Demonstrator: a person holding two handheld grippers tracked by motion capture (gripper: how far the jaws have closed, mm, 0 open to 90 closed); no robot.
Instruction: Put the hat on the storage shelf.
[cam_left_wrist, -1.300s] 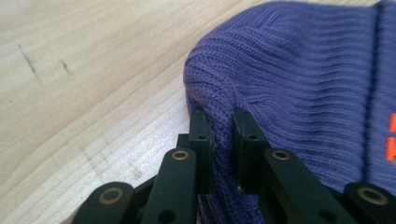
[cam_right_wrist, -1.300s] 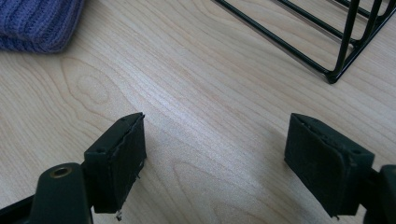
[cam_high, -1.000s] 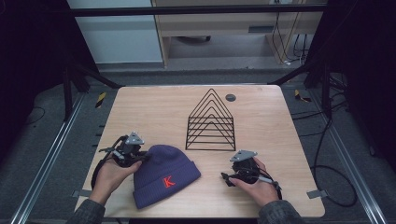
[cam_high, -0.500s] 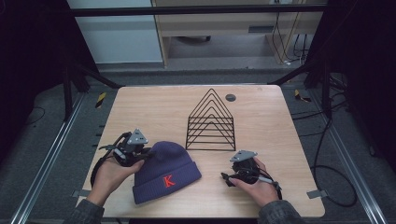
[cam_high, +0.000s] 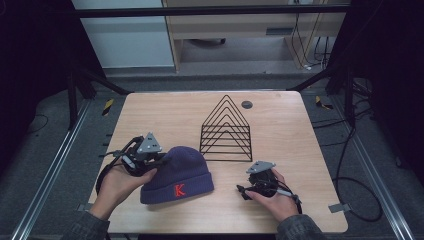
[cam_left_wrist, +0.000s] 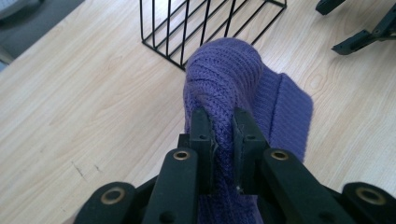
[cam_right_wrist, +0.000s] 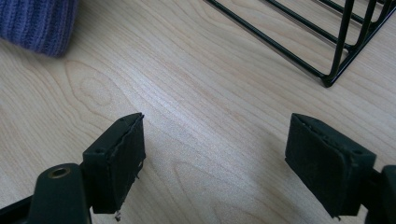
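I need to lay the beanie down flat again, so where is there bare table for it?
Bare wood lies left of the wire rack, toward the far left corner, and right of it up to the table edge. It is crowded in front: beanie, left gripper, right gripper.

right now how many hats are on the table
1: a purple knit beanie with a red K on its cuff, lying near the table's front edge, left of centre, before the black wire rack. The left gripper pinches its knit. None seems hidden.

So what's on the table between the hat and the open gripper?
Nothing: bare wood. In the high view, only table separates the hat from the right gripper. The right gripper view shows it too.
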